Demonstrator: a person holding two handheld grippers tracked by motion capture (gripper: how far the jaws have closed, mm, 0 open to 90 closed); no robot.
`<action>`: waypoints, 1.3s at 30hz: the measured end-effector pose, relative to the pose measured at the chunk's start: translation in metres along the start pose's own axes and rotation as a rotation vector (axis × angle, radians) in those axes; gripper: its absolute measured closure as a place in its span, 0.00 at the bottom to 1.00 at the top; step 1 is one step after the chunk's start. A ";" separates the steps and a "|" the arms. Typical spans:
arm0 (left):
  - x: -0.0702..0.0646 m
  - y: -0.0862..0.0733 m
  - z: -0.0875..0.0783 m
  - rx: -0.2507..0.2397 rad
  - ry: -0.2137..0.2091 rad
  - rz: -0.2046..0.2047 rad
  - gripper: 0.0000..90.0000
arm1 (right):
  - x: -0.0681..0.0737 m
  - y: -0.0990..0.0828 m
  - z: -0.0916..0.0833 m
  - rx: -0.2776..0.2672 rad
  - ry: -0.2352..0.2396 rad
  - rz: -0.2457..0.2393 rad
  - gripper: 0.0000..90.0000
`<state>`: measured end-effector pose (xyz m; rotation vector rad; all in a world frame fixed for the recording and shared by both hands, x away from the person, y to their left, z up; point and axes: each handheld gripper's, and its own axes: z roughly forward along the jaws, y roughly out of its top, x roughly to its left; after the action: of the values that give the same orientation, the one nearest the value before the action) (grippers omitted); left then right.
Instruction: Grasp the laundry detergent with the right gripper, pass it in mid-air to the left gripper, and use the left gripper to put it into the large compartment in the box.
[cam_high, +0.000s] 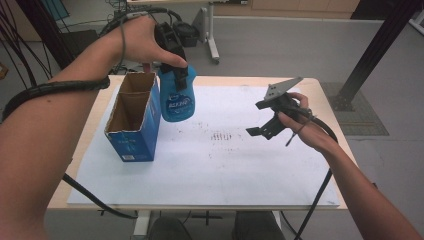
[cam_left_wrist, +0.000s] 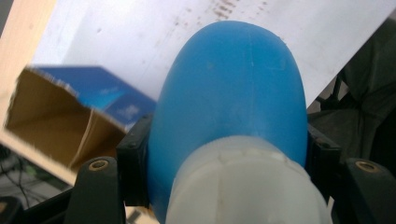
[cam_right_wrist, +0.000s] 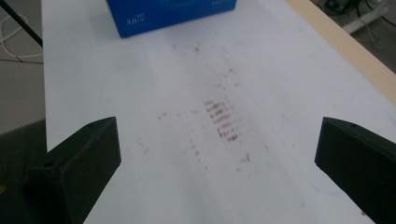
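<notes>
- Left gripper (cam_high: 178, 75) clamped on the blue bottle (cam_high: 177, 97) near its white cap (cam_left_wrist: 243, 186), jaws pressing both flanks; bottle hangs in the air.
- Bottle sits just at 3 o'clock of the open blue box (cam_high: 134, 120), clear of the white mat (cam_high: 225, 165).
- Right gripper (cam_high: 267, 122) at 3 o'clock of the mat, jaws spread wide, nothing between them (idle).
- Step, as I read it: carrying the bottle to the box.
- Next: shift toward 9 o'clock over a box compartment, lower straight, then release.
</notes>
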<state>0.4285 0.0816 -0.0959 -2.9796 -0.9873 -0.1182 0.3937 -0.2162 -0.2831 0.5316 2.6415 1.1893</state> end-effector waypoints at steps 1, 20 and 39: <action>0.003 -0.003 -0.005 -0.002 0.003 -0.036 0.40 | -0.001 -0.005 -0.005 0.009 -0.009 0.009 0.00; 0.058 -0.057 -0.079 -0.125 0.054 -0.649 0.40 | -0.007 -0.046 -0.061 0.103 -0.126 0.085 0.00; 0.103 -0.094 -0.060 -0.120 0.025 -1.025 0.40 | -0.004 -0.042 -0.064 0.126 -0.144 0.037 0.00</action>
<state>0.4505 0.2165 -0.0309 -2.2036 -2.4197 -0.2044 0.3665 -0.2870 -0.2729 0.6640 2.6044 0.9599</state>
